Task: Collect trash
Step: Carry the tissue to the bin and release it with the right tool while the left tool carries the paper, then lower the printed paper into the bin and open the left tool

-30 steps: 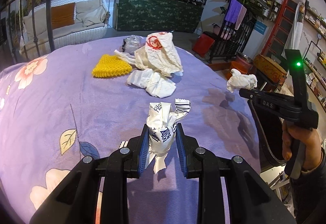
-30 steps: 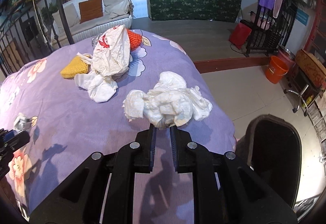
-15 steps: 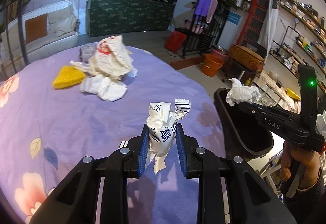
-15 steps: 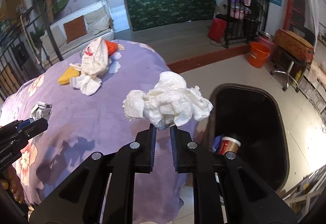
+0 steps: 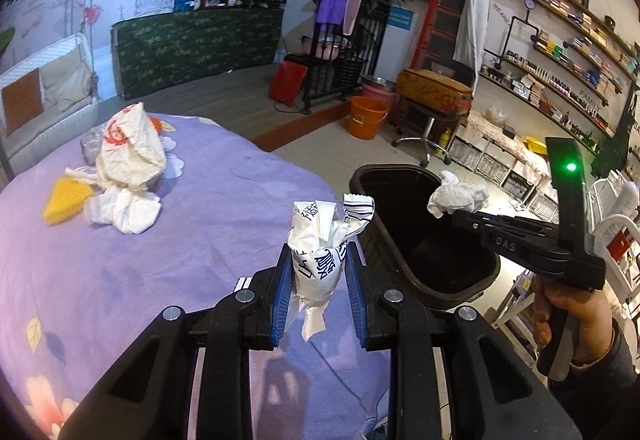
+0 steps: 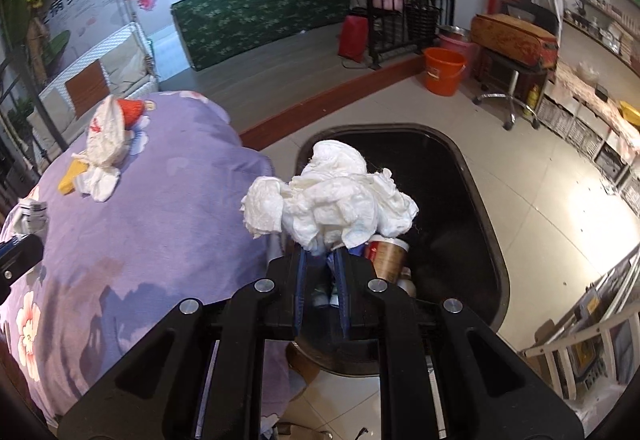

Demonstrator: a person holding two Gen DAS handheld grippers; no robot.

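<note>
Currently both grippers hold trash, and the black bin [image 6: 476, 199] serves as the landmark for all positions.

Left gripper [image 5: 319, 282]: jaws narrow, blue pads pressed against both sides of a crumpled printed wrapper [image 5: 320, 240], which stands upright between them with a loose tail hanging below. It sits over the purple flowered bedspread [image 5: 200, 240], just beside the bin's near rim on the bed side.

Right gripper [image 6: 322, 272]: jaws nearly together, pinching the lower end of a wad of white tissue [image 6: 332, 199]. The wad is above the bin's open mouth, toward the edge nearest the bed. From the left wrist view the same wad [image 5: 458, 195] shows over the far side of the bin [image 5: 420, 240], with a hand [image 5: 572, 316] gripping the tool handle and a green light lit on it.

Inside the bin: a paper cup [image 6: 386, 256] lies partly hidden behind the tissue; other contents too dark to identify.

Remaining on the bedspread, well apart from the bin: a crumpled white plastic bag [image 5: 130, 147] with red print, a white tissue [image 5: 124, 207] touching its base, and a yellow knitted piece [image 5: 64, 201] just beside that.

On the floor beyond the bin: an orange bucket [image 6: 444, 69].
</note>
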